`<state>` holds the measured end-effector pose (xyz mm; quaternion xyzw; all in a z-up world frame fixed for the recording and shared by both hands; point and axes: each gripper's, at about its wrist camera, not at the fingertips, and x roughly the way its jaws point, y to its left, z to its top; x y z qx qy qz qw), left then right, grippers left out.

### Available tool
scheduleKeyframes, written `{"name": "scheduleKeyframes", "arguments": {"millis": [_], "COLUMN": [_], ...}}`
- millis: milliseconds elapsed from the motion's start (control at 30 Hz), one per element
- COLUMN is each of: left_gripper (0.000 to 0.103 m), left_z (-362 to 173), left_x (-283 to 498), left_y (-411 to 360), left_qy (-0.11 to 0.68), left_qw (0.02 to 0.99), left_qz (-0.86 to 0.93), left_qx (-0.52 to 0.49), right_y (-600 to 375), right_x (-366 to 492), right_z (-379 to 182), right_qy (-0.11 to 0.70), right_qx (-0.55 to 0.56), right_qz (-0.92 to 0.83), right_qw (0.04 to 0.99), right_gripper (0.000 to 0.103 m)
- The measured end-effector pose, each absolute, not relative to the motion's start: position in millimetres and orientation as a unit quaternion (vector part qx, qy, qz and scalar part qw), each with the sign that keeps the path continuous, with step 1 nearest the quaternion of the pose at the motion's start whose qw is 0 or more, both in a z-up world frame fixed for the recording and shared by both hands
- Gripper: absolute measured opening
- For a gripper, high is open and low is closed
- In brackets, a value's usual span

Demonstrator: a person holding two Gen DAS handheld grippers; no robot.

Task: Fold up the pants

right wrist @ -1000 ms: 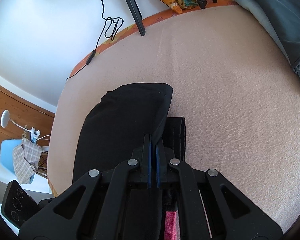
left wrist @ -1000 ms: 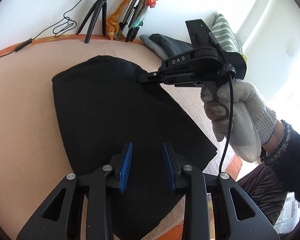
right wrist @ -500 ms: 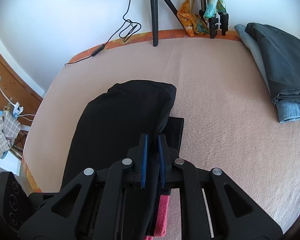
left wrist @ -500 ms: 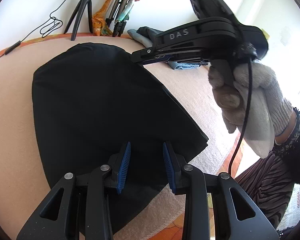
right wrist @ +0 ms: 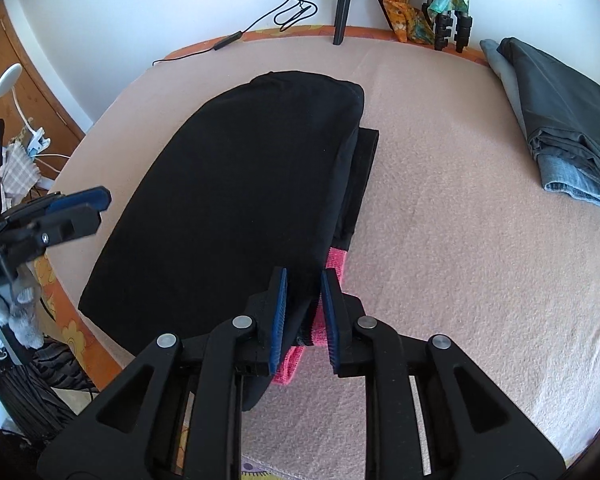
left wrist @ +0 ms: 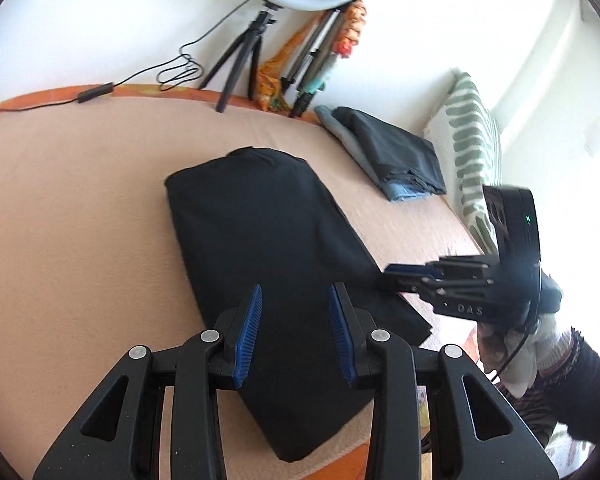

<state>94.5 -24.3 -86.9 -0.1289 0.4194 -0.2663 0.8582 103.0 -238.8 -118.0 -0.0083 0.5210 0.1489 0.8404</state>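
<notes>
Both tools released: left tool (left wrist: 295,330) and right tool (right wrist: 303,312) hovered over folded pants (right wrist: 236,200), mid-frame.

pants (right wrist: 236,184): black, pink band | blanket (right wrist: 440,240): peach | pillow (left wrist: 474,160): green-striped, apparently

Two wrist cameras, both close above the black pants (left wrist: 268,240).
The left view looks along the pants from their near end; the right view looks from their right edge. Both share the pants and tripod (right wrist: 342,4).
</notes>
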Motion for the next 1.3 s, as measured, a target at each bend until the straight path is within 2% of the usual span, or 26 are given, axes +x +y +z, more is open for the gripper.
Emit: {"name": "scheduleKeyframes", "arguments": {"millis": [100, 267, 333, 400, 567, 800, 1000, 1133, 1233, 1300], "left_gripper": [0.049, 0.049, 0.049, 0.05, 0.05, 0.05, 0.05, 0.047, 0.045, 0.035], "left_z": [-92.9, -114.2, -121.7, -128.5, -144.3, -157.2, -159.8, -159.4, -158.0, -157.1], "left_x": [108.9, 124.4, 129.0, 132.0, 138.6, 143.7, 146.7, 147.9, 148.9, 149.3], "left_y": [-12.3, 0.2, 2.6, 6.6, 14.3, 9.1, -0.1, -4.7, -8.0, -12.3], "left_qy": [0.431, 0.466, 0.477, 0.486, 0.504, 0.508, 0.499, 0.494, 0.492, 0.494], "left_qw": [0.854, 0.833, 0.823, 0.811, 0.778, 0.762, 0.763, 0.768, 0.773, 0.781], "left_qz": [-0.249, -0.223, -0.224, -0.224, -0.231, -0.249, -0.264, -0.266, -0.263, -0.257], "left_qx": [-0.152, -0.197, -0.211, -0.234, -0.295, -0.315, -0.313, -0.309, -0.302, -0.283], "right_y": [-243.5, -256.1, -265.4, -274.9, -290.7, -293.1, -287.9, -283.0, -279.7, -275.6], "right_x": [104.3, 109.4, 112.9, 120.3, 140.0, 145.6, 150.1, 155.1, 154.5, 153.7], "right_z": [-123.1, -126.2, -125.1, -128.7, -153.4, -161.1, -166.0, -170.9, -169.7, -166.8], "right_qy": [0.523, 0.534, 0.533, 0.535, 0.555, 0.538, 0.529, 0.533, 0.533, 0.532], "right_qx": [-0.012, 0.025, 0.058, 0.091, 0.197, 0.255, 0.266, 0.269, 0.262, 0.249], "right_qz": [0.149, 0.167, 0.175, 0.177, 0.218, 0.26, 0.286, 0.279, 0.274, 0.267], "right_qw": [0.839, 0.828, 0.826, 0.821, 0.778, 0.76, 0.753, 0.752, 0.756, 0.764], "right_gripper": [0.029, 0.037, 0.051, 0.059, 0.061, 0.065, 0.065, 0.04, 0.037, 0.033]}}
